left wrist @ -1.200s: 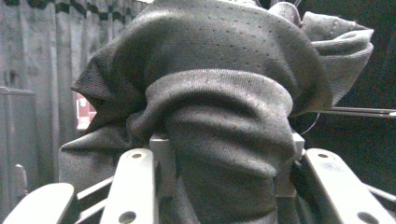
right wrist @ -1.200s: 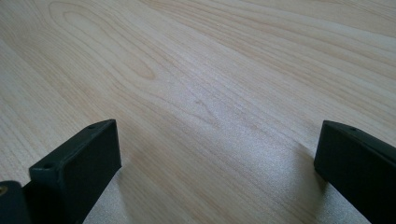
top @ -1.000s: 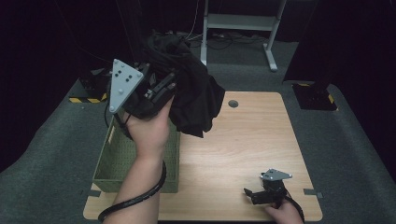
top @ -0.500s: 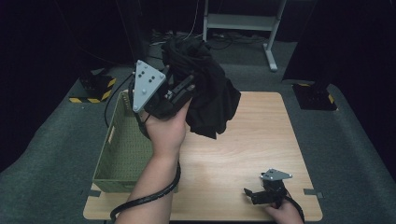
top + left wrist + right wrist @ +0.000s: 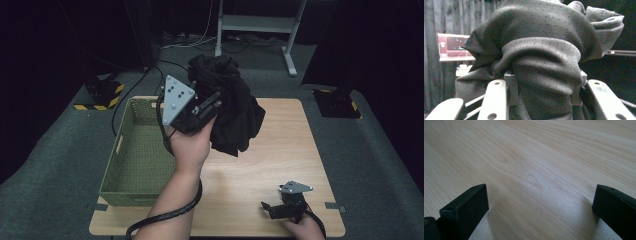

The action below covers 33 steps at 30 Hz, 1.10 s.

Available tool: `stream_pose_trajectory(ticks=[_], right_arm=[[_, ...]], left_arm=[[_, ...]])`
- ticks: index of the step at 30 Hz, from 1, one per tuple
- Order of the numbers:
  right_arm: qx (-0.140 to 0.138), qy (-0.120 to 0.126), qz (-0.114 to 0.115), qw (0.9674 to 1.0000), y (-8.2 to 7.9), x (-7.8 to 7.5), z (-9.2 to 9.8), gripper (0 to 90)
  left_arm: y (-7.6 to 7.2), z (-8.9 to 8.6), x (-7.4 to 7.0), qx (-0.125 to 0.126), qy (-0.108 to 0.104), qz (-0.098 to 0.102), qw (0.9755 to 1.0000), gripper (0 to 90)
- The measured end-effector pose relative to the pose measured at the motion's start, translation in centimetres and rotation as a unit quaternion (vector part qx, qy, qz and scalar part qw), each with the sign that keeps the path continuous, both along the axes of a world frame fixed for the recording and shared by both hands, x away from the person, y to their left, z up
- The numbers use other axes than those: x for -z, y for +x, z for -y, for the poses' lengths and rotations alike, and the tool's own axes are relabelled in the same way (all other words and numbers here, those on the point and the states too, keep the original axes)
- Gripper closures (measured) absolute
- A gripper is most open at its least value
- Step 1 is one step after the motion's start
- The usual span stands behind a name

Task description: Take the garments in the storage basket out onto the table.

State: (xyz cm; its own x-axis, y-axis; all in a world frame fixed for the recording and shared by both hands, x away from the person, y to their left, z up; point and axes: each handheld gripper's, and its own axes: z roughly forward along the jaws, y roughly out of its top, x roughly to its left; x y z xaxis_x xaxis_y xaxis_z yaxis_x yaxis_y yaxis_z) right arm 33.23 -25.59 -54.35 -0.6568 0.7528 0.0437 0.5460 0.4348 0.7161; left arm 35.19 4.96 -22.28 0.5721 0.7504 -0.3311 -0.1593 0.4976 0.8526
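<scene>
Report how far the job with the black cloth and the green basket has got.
Done: the black knitted cloth is off the table, bunched in the left gripper, whose jaws are shut on it. In hand: it hangs above the light wooden table, beside the green woven basket, which looks empty. Left: setting the cloth down. The right gripper rests open on the table.

This is looking like a lab or recording studio rather than a home. A bare wooden table (image 5: pixel 280 165) is standing alone on grey carpet (image 5: pixel 55 165), with black curtains (image 5: pixel 60 45) hanging all around and keeping the surroundings dark. Cables (image 5: pixel 185 42) are trailing across the floor toward the legs of a white metal stand (image 5: pixel 260 25) behind the table. Blocks with yellow-and-black hazard tape (image 5: pixel 102 95) are sitting on the floor at either side, and a lit screen (image 5: pixel 454 46) is glowing by the curtain.
</scene>
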Motion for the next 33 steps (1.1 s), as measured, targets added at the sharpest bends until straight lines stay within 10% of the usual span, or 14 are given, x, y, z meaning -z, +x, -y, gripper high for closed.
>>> stream_pose_trajectory(ticks=[33], right_arm=[[0.0, 0.002, -0.001, 1.0, 0.0, 0.0, 0.0, 0.1]], left_arm=[[3.2, 3.7, 8.2, 0.003, 0.035, -0.088, 0.9955, 55.6]])
